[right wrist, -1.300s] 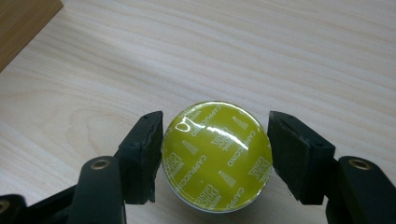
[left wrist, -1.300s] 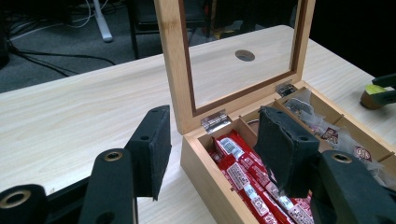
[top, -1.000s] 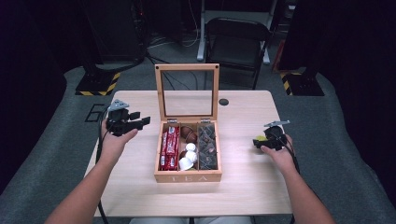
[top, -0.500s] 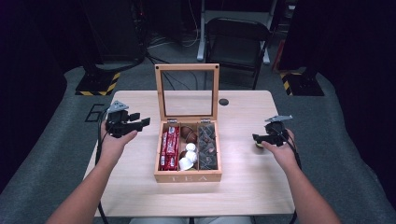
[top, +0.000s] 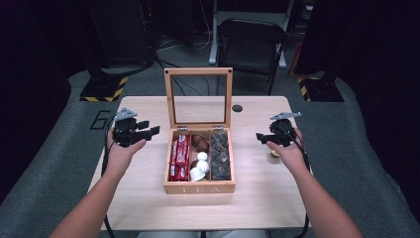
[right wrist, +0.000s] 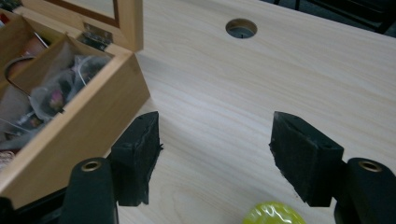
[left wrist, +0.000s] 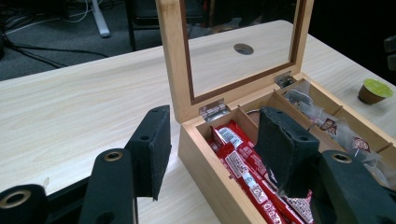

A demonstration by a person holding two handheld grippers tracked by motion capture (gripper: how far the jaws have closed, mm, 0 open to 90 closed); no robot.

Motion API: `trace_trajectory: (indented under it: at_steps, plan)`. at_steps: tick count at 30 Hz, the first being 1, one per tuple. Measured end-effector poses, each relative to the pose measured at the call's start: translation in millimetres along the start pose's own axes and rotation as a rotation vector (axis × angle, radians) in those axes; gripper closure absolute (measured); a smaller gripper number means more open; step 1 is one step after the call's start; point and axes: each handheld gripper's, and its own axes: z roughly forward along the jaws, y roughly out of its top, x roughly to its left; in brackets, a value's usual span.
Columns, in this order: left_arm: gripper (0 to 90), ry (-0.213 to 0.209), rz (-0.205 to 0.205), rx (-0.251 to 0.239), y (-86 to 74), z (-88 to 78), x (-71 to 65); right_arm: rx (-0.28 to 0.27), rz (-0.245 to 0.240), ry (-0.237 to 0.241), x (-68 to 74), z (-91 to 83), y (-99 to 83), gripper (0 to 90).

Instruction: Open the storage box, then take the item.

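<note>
We have the pale wooden table (top: 148, 193), then the hinged wooden tea box (top: 199, 187) at its centre, glass lid up so its compartments stay reachable. Our left gripper (top: 143, 133) hovers beside it, jaws apart, empty. Our right gripper (top: 263, 137) hangs above the small green-topped capsule (left wrist: 375, 90), jaws just closing slightly, nothing between them.

Pretty dark room, grey carpet floor (top: 54, 163) all around. Black chair (top: 252, 39) sits behind the light wood counter (top: 267, 198), cables (top: 183, 44) trailing nearby.
</note>
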Motion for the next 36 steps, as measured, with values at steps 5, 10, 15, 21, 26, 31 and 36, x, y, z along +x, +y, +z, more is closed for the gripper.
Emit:
trace_trajectory:
  at_steps: [5,10,15,21,26,31,36]
  plan:
    - [44.9,0.004,-0.008,-0.007,-0.9,-0.8,1.6,-0.018,-0.001,0.020,7.8,-2.0,14.9,33.2]
    - [44.9,0.004,-0.005,-0.007,-0.8,-1.4,1.6,-0.025,-0.012,0.037,15.6,-1.2,26.6,33.3]
    - [44.9,0.003,-0.002,-0.003,-0.7,-1.3,1.7,-0.017,-0.023,0.046,24.9,2.1,35.6,33.3]
    - [44.9,0.005,-0.005,-0.004,-0.3,0.0,1.7,-0.037,-0.036,0.071,34.0,5.4,47.1,33.7]
    - [44.9,0.002,-0.005,-0.008,1.3,1.3,0.5,-0.037,-0.043,0.085,41.6,7.5,54.5,33.9]
    - [44.9,-0.003,0.000,-0.003,2.8,2.6,-1.5,-0.053,-0.042,0.099,47.4,10.3,62.8,34.0]
    - [45.0,-0.006,0.002,-0.007,3.8,3.8,-2.8,-0.052,-0.047,0.105,52.2,17.5,69.5,34.0]
